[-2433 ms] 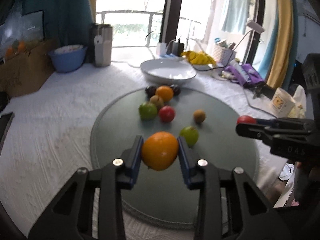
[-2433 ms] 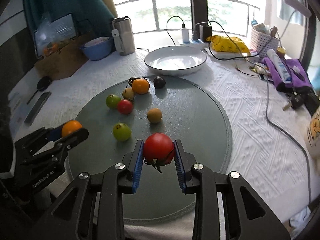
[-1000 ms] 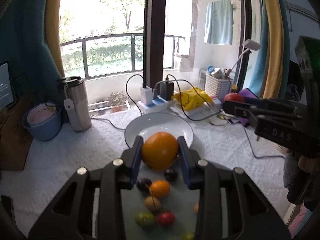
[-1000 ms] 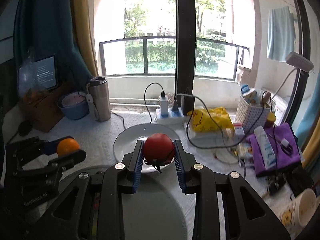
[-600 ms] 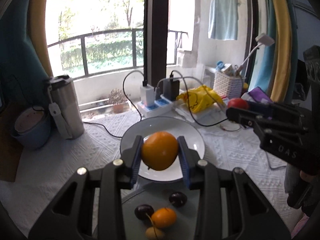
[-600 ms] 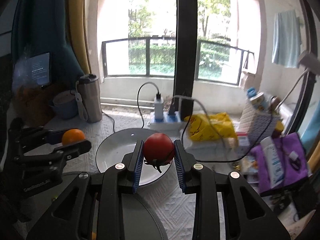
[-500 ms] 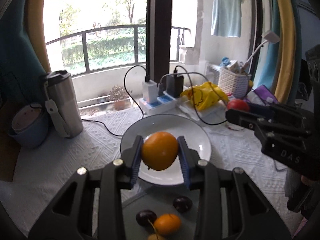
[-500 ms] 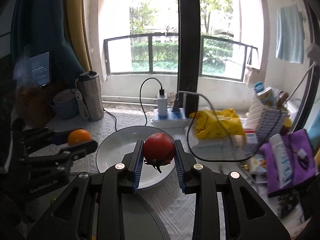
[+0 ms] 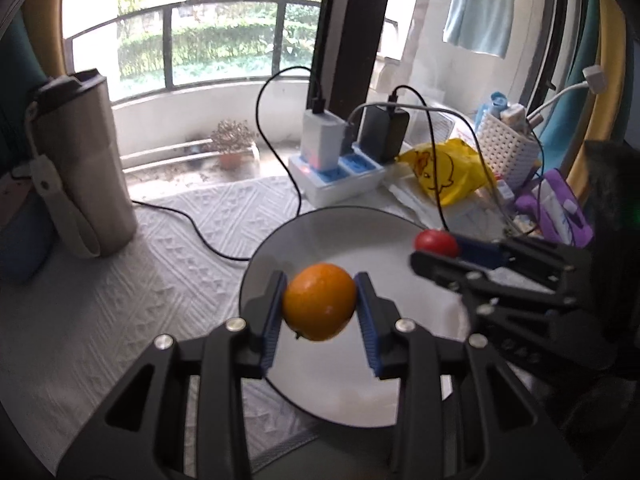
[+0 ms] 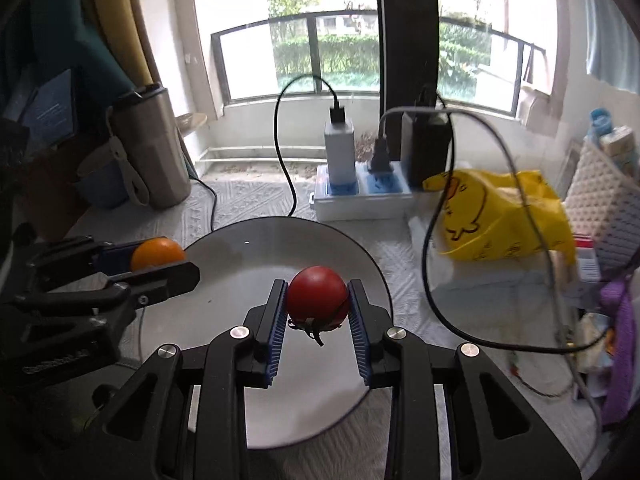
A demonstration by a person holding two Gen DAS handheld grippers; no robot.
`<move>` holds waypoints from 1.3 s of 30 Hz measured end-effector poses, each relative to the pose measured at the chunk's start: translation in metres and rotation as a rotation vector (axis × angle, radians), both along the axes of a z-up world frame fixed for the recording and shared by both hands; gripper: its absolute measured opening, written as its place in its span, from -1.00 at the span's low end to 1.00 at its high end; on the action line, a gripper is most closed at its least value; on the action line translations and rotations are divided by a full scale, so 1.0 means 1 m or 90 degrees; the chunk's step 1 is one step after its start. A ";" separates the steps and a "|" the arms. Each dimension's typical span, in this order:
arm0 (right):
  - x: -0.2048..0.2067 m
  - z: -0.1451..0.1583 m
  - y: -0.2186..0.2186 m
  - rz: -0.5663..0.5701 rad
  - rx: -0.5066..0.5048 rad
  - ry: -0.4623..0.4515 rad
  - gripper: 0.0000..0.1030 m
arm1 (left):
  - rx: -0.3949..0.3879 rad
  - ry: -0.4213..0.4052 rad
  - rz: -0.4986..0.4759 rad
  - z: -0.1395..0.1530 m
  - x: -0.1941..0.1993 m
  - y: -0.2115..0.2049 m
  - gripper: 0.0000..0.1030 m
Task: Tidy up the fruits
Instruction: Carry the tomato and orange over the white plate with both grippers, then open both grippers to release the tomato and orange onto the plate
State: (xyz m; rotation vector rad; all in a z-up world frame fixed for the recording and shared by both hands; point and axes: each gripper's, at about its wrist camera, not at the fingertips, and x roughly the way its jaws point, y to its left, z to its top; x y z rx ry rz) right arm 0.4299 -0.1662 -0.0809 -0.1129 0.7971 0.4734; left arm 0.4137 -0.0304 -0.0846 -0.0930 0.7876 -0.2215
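The left tongs (image 9: pixel 320 308) are clamped on an orange (image 9: pixel 320 301), their blue pads pressing its two sides, and they tilt downward over the white plate (image 9: pixel 320 232), with the fruit hanging above the plate's near-left part. The right tongs (image 10: pixel 317 307) grip a red tomato (image 10: pixel 318 298) the same way, stem end turned down, and also slope down over the plate, toward its right side; in the left wrist view they reach in from the right with the tomato at their tip. The bench (image 9: pixel 168 240) is covered by a white textured cloth. The plate lies toward the bench's far edge, just in front of a white-and-blue power strip (image 10: pixel 362 196) with chargers plugged in. A steel tumbler (image 9: pixel 84 160) stands near the far left edge, and a yellow plastic bag (image 10: pixel 500 216) printed with a cartoon duck lies toward the far right. Raised lettering on the tongs' black bodies is too blurred to read.
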 end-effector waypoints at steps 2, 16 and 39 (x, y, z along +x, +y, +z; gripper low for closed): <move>0.006 -0.004 0.002 0.003 -0.002 0.008 -0.38 | -0.003 0.019 -0.002 -0.003 0.006 -0.001 -0.31; 0.015 -0.018 0.011 0.020 -0.019 0.041 -0.38 | -0.017 0.112 -0.002 -0.025 0.023 0.000 -0.29; -0.017 0.022 0.006 -0.005 -0.030 -0.001 -0.16 | -0.018 0.050 0.027 0.022 -0.018 0.005 -0.13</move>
